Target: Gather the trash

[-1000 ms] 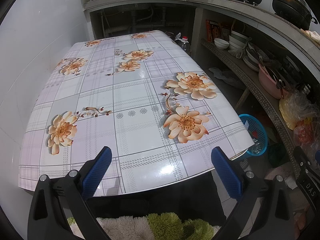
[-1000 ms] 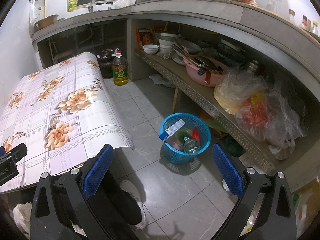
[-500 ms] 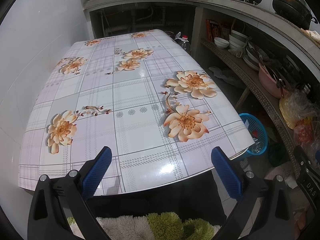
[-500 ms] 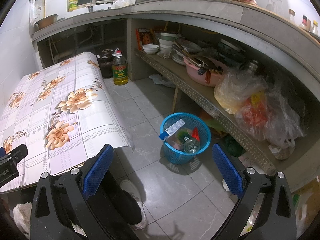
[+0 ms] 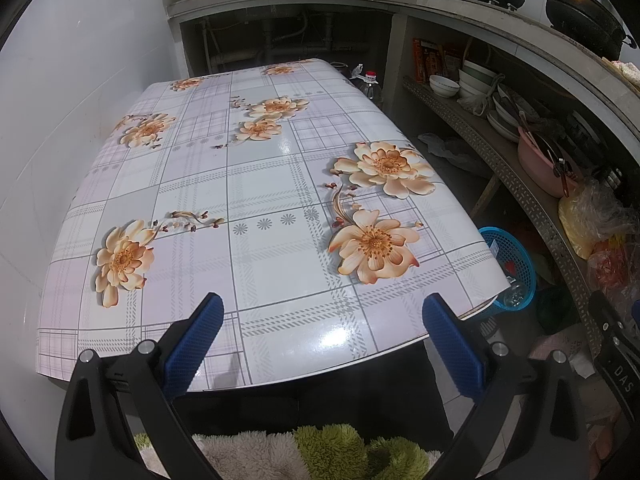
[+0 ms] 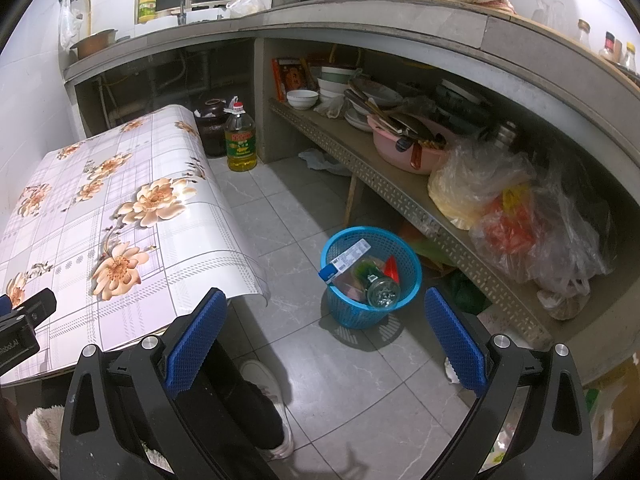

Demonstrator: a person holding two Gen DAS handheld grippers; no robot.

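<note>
A blue plastic basket (image 6: 372, 284) stands on the tiled floor, right of the table. Inside it lie a white-and-blue box (image 6: 344, 260), a glass jar (image 6: 383, 292) and a red scrap. In the left wrist view the same basket (image 5: 514, 268) peeks out past the table's right corner. My left gripper (image 5: 322, 346) hangs open over the near edge of the flowered table (image 5: 248, 208), with nothing between its blue pads. My right gripper (image 6: 324, 338) is open above the floor, short of the basket, and holds nothing.
A low shelf (image 6: 400, 188) along the right carries bowls, a pink basin (image 6: 404, 148) and plastic bags (image 6: 520, 216). An oil bottle (image 6: 240, 140) and a dark jar stand on the floor at the table's far end. A person's dark trouser leg and white shoe (image 6: 264, 408) are below me.
</note>
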